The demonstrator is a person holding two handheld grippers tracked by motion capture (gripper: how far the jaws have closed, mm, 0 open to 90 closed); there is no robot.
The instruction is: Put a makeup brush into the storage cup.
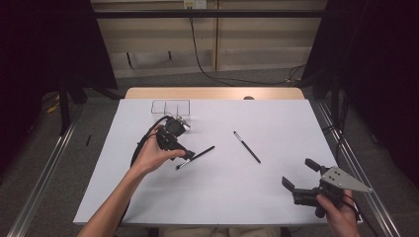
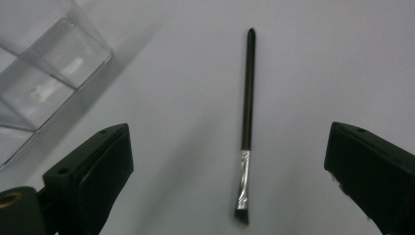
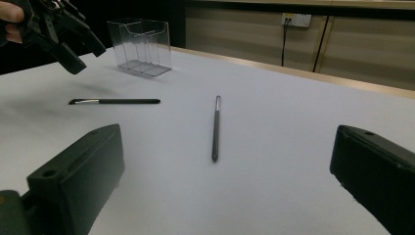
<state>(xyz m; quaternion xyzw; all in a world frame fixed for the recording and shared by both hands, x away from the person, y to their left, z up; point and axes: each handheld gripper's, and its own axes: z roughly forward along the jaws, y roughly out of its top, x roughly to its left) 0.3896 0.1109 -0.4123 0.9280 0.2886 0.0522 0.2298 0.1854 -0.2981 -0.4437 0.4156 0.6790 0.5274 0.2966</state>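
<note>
A thin black makeup brush (image 1: pixel 195 157) with a silver ferrule lies on the white table (image 1: pixel 222 202) left of centre. My left gripper (image 1: pixel 181 149) hovers just over its bristle end, open. In the left gripper view the brush (image 2: pixel 247 117) lies lengthwise between the spread jaws of the left gripper (image 2: pixel 230 147), untouched. A second black brush (image 1: pixel 247 146) lies to the right of centre. My right gripper (image 1: pixel 297 172) is held open near the front right edge, holding nothing. From the right gripper view, the second brush (image 3: pixel 215 128) lies ahead between its jaws, with the first brush (image 3: pixel 115 101) farther left.
A clear plastic organizer (image 1: pixel 170 107) with several compartments stands at the back left of the table, close behind the left gripper; it also appears as the clear organizer (image 2: pixel 46 73) (image 3: pixel 142 46). The left gripper (image 3: pixel 61 32) hangs at the top left. A wooden table edge (image 1: pixel 212 93) runs along the back.
</note>
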